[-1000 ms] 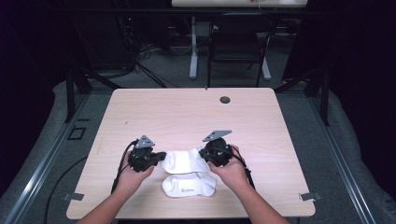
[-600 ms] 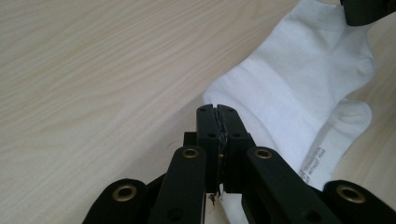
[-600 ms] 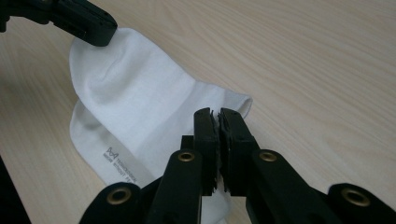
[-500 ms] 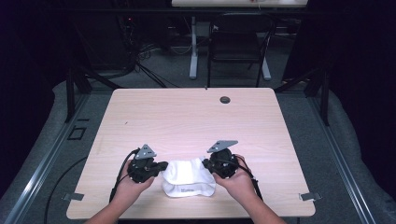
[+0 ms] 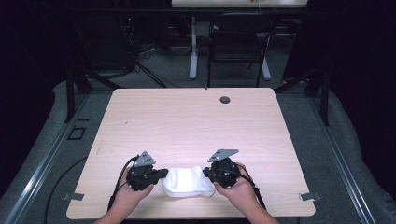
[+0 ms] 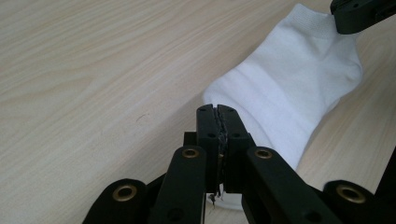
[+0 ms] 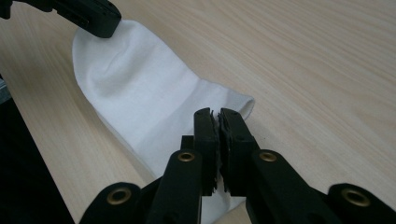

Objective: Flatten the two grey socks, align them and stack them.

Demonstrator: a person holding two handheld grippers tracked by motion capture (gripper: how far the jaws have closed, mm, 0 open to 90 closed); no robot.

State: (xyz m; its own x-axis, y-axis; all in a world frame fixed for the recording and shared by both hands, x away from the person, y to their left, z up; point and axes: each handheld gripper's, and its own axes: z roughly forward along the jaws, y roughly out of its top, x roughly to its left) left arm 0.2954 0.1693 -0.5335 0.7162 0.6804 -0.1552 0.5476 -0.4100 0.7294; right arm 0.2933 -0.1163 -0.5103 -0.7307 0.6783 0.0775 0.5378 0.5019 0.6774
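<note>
A white sock (image 5: 188, 181) lies flat on the table near its front edge, stretched between my two grippers. My left gripper (image 5: 163, 174) is shut on the sock's left end, and in the left gripper view its jaws (image 6: 218, 110) stand pressed together with a sliver of white fabric between them while the sock (image 6: 294, 79) runs away toward the other gripper (image 6: 364, 14). My right gripper (image 5: 206, 171) is shut on the cuff end. In the right gripper view (image 7: 215, 113) the sock (image 7: 135, 88) spreads toward the left gripper (image 7: 88, 14). Whether a second sock lies underneath cannot be told.
The light wooden table (image 5: 196, 121) stretches bare ahead of the hands, with a dark cable hole (image 5: 225, 99) near its far edge. A black chair (image 5: 238, 42) and floor cables stand beyond. The table's front edge is close to the sock.
Both hands drew back toward the front edge, carrying the held sock onto a second white sock that lay there, which it now covers.
</note>
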